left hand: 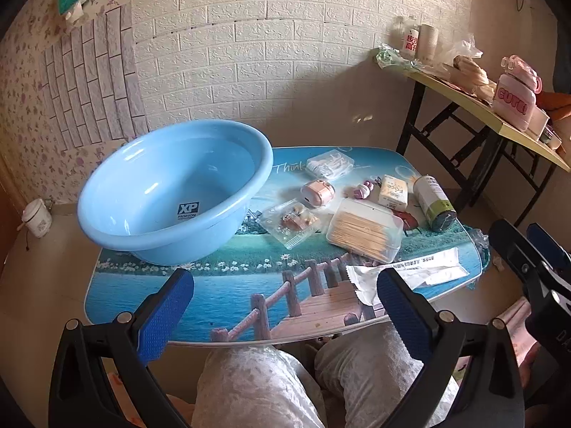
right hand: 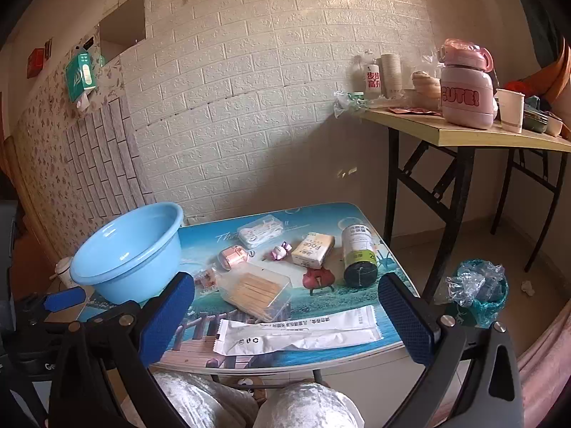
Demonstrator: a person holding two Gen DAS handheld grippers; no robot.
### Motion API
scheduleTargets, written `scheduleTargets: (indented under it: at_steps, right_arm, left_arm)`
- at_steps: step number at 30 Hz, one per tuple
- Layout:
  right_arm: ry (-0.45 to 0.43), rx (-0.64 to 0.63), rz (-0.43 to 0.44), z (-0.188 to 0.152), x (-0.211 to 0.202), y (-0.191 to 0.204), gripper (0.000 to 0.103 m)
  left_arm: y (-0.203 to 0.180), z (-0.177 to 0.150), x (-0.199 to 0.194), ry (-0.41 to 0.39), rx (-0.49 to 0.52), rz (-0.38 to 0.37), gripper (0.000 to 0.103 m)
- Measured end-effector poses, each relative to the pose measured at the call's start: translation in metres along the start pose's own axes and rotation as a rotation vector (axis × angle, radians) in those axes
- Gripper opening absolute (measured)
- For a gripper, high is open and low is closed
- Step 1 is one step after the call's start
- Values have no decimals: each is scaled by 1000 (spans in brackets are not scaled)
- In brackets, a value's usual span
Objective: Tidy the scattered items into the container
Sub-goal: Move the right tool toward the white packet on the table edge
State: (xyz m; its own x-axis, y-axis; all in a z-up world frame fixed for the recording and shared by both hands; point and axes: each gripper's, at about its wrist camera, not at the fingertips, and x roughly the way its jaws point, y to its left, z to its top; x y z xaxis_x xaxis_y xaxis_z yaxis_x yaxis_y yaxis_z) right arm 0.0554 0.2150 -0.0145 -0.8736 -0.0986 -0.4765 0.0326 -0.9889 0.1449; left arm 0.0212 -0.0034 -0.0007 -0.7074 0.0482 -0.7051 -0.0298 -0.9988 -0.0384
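An empty light-blue basin [left hand: 171,192] [right hand: 128,253] stands at the left of a small picture-printed table [left hand: 221,285] [right hand: 357,342]. To its right lie a clear box of wooden sticks [left hand: 364,230] [right hand: 257,294], a clear bag of small items [left hand: 291,221], a pink round gadget [left hand: 317,192] [right hand: 233,256], a pink figurine [left hand: 364,189] [right hand: 280,251], a tissue pack [left hand: 392,190] [right hand: 313,249], a can on its side [left hand: 433,201] [right hand: 358,253], a clear case of floss picks [left hand: 330,166] [right hand: 260,232] and a white sachet [left hand: 410,273] [right hand: 296,331]. My left gripper [left hand: 285,306] and right gripper [right hand: 285,321] hover open over the near edge, holding nothing.
A person's knees [left hand: 271,385] [right hand: 303,406] sit under the near table edge. A folding table [left hand: 492,121] [right hand: 464,132] with a pink bottle, cups and food stands at the right. A bin with a plastic bag [right hand: 478,292] is on the floor beside it. The brick-pattern wall is close behind.
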Motion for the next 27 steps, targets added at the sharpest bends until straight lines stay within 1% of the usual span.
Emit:
scheduleTargets:
  at_steps: [5, 11, 15, 19, 22, 27]
  right_arm:
    - [-7, -11, -15, -2, -3, -6, 103]
    - [-4, 24, -32, -2, -3, -19, 103]
    - [-8, 18, -41, -2, -3, -24, 103]
    - [-8, 0, -25, -1, -2, -31, 103]
    - [3, -11, -3, -2, 1, -36, 103]
    - [34, -51, -4, -9, 10, -42, 103]
  left_arm:
    - [2, 0, -1, -3, -8, -3, 103]
    - [3, 0, 1, 12, -32, -23, 103]
    - [-4, 0, 1, 8, -7, -32, 103]
    - [-11, -1, 4, 8, 25, -37, 103]
    - [-15, -1, 10, 26, 36, -43, 103]
    - [-22, -1, 21, 53, 59, -43, 103]
